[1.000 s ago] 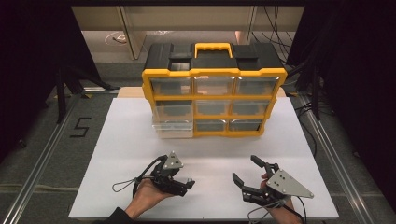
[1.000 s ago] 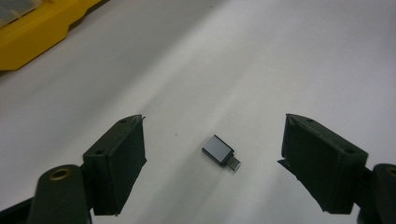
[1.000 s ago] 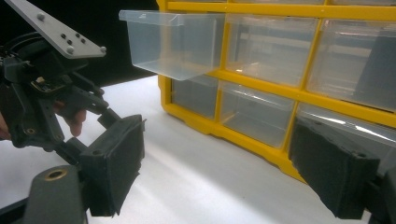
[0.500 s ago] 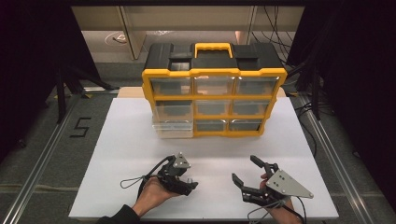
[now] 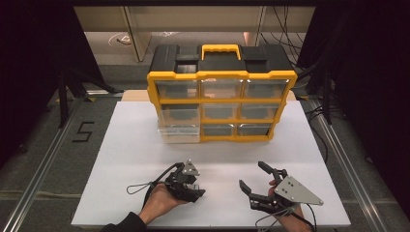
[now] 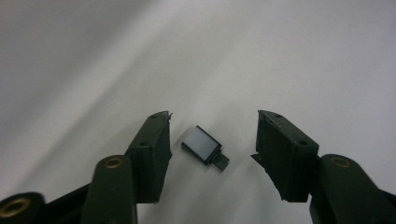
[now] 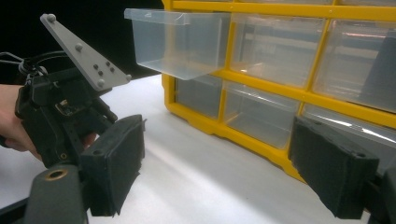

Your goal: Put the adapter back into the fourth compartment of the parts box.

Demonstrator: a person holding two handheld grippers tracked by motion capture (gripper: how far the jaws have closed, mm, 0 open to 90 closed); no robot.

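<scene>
Left gripper view – adapter lies diagonal, plug end lower-right.

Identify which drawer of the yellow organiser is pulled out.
The clear drawer at the left end of the organiser, below its top row, juts forward over the white table; the other drawers sit flush in the yellow frame.

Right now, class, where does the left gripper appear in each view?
High view: left gripper, bottom, left of centre, over the white table.
Left gripper view: its jaws, which have just been closing, flank a small grey adapter without touching it.
Right gripper view: left gripper at the left edge.
Shared landmark: the white table.
</scene>
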